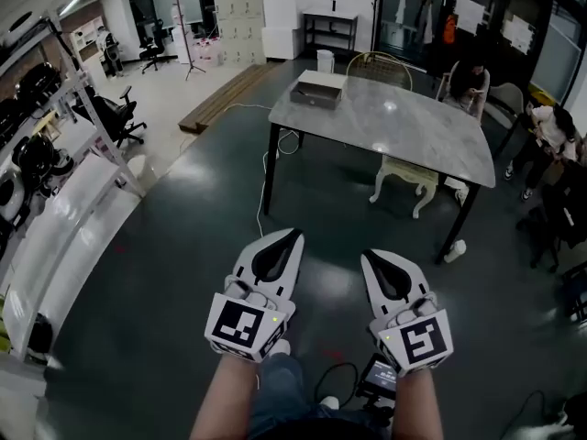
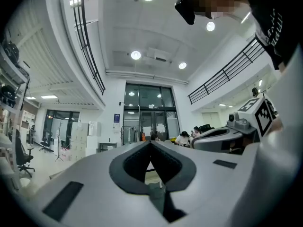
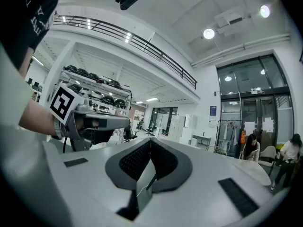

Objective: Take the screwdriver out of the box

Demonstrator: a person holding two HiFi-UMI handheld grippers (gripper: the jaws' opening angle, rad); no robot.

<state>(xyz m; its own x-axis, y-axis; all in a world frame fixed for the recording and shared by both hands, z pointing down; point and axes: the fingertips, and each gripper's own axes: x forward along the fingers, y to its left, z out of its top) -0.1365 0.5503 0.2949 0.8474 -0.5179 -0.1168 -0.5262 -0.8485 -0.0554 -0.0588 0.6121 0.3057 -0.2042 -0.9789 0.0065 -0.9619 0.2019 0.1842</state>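
A flat grey-white box (image 1: 318,89) lies at the far left corner of the grey marble table (image 1: 413,131), well ahead of me across the floor. No screwdriver shows in any view. My left gripper (image 1: 293,234) (image 2: 150,142) and right gripper (image 1: 365,255) (image 3: 150,140) are held side by side in front of my body, pointing roughly level toward the table. Both have their jaws closed tip to tip with nothing between them. Each gripper view shows the other gripper off to its side.
A wire chair (image 1: 378,62) stands behind the table and a white chair (image 1: 408,177) is tucked under it. People sit at the right (image 1: 468,81). Shelving (image 1: 37,163) lines the left wall. A cable (image 1: 266,186) runs over the dark floor near the table leg.
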